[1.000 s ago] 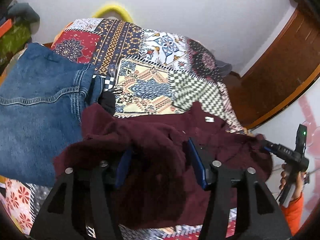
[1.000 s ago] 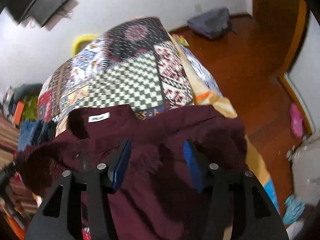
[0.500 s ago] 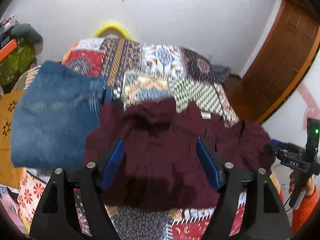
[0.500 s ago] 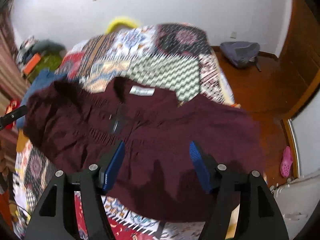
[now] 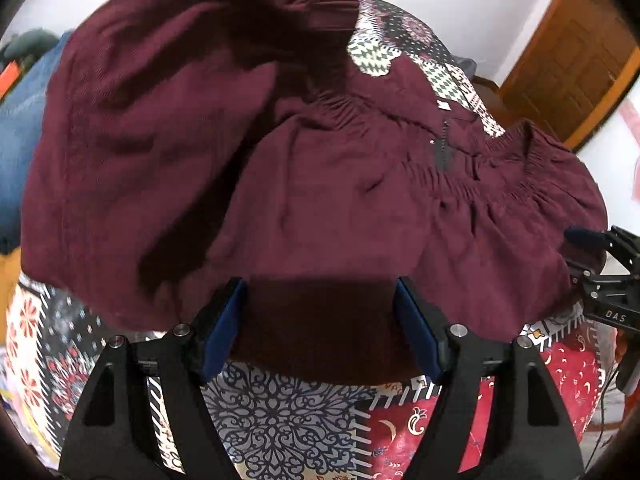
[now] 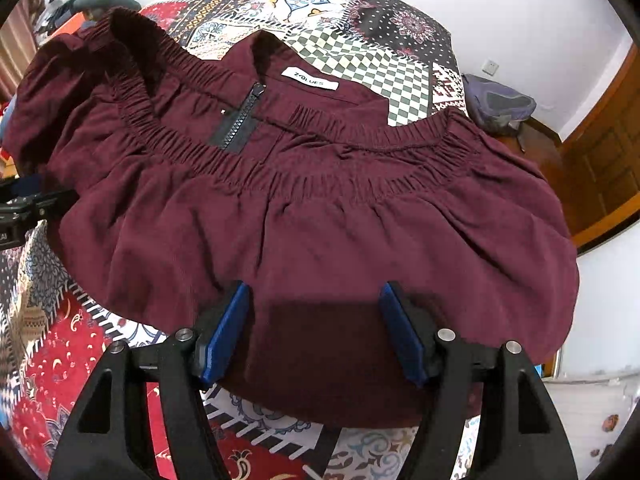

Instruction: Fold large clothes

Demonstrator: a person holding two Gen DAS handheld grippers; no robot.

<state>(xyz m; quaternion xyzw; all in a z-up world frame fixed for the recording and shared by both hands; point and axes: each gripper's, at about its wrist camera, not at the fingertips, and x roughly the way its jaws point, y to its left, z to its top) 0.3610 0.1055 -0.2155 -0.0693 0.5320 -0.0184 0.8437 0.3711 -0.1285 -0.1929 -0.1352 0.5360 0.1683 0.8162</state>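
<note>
Right wrist view showed my right gripper (image 6: 314, 330) nearest the lens, its blue pads spread apart after just opening, with the near hem of the maroon garment (image 6: 320, 216) lying between them and neither pad pressing on it. In the left wrist view my left gripper (image 5: 322, 326) stood likewise, jaws parted wide after opening, the dark hem lying slack between the pads and not pinched. Beyond the pads the garment lay spread across the patchwork bedspread (image 6: 380, 76), front up, its gathered elastic neckline (image 6: 360, 152) and short zipper (image 6: 240, 116) toward the far side with a white label (image 6: 310, 79) at the collar. On the left side one sleeve or flank was bunched and heaped up high (image 5: 160, 92), blurred, so I could not tell how it was folded. Farther off lay blue jeans (image 5: 16, 128) at the bed's left edge, a grey bag (image 6: 498, 100) on the wooden floor, and a brown door (image 5: 572, 60). I judged the cloth soft, light and limp, a fine-ribbed weave that would drape and wrinkle rather than hold shape, yet give the pads good purchase. I judged the best holds to be the hem corners or the shoulder seams beside the elastic, with only one thickness pinched.
</note>
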